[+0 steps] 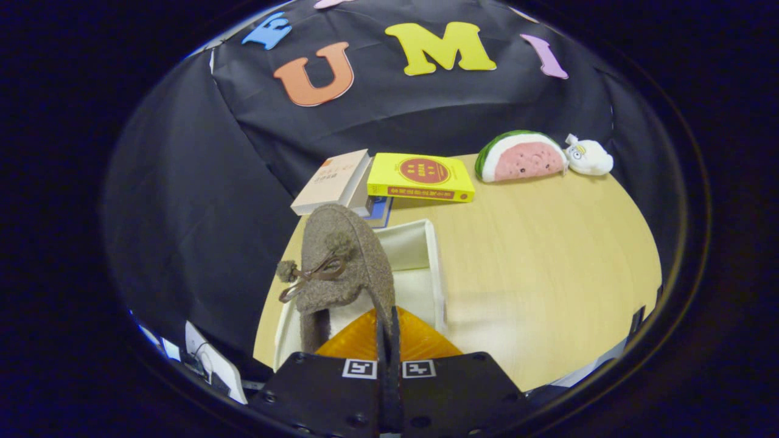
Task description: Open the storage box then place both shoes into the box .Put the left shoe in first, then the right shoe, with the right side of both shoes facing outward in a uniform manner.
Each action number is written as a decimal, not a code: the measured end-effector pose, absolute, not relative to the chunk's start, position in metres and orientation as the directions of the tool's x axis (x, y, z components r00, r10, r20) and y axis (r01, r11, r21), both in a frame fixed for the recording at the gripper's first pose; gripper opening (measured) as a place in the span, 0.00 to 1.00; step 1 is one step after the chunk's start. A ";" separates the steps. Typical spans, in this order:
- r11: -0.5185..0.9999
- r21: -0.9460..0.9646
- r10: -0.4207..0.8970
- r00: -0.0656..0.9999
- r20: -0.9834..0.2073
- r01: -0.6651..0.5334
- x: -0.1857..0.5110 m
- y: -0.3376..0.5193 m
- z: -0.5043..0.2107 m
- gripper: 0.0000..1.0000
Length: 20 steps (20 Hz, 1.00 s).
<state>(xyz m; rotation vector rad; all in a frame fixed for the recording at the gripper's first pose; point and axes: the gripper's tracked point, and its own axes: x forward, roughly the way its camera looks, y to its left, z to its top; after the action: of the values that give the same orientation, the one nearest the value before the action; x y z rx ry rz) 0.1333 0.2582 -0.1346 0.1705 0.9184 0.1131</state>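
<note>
Gripper view: tongs (388,340) closed tight on the thin collar edge of a brown felt shoe (344,261), both fingers pressing it, almost no gap between them. Shoe hangs toe-forward just ahead of the tongs, its cord bow and pompoms (304,274) on the side away from the box's far wall. Directly beneath and ahead sits the white box (435,267), already open, so the opening step looks done. An orange ribbed surface (395,340) shows low between shoe and tongs; cannot tell whether it belongs to the box or lies in it. Box interior, where visible beyond the shoe, is bare pale lining; no second shoe seen inside, though the held shoe hides much of it. Judged stage: a shoe being carried to or lowered into the box, probably the left, but cannot tell which. Left to do: set it down with its right side outward, release, then the other shoe. Beyond the box on the counter (548,243): books (420,176), and farther off to the right a watermelon plush (522,157) touching a small white plush (589,157).
</note>
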 end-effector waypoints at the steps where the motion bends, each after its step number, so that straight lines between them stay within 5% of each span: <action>1: 0.983 0.183 0.151 0.600 -0.786 -0.006 0.134 0.256 -0.143 0.01; 11: 0.984 0.170 0.087 0.681 -0.727 0.057 0.125 0.247 -0.164 0.02; 13: 0.985 0.166 0.085 0.691 -0.718 0.051 0.122 0.246 -0.164 0.09; 20: 0.990 0.114 -0.005 0.838 -0.546 0.079 0.124 0.214 -0.106 0.05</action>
<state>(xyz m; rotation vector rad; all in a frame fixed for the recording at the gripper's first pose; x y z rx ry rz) 0.1244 0.2143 -0.1059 0.1337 0.5761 -0.0446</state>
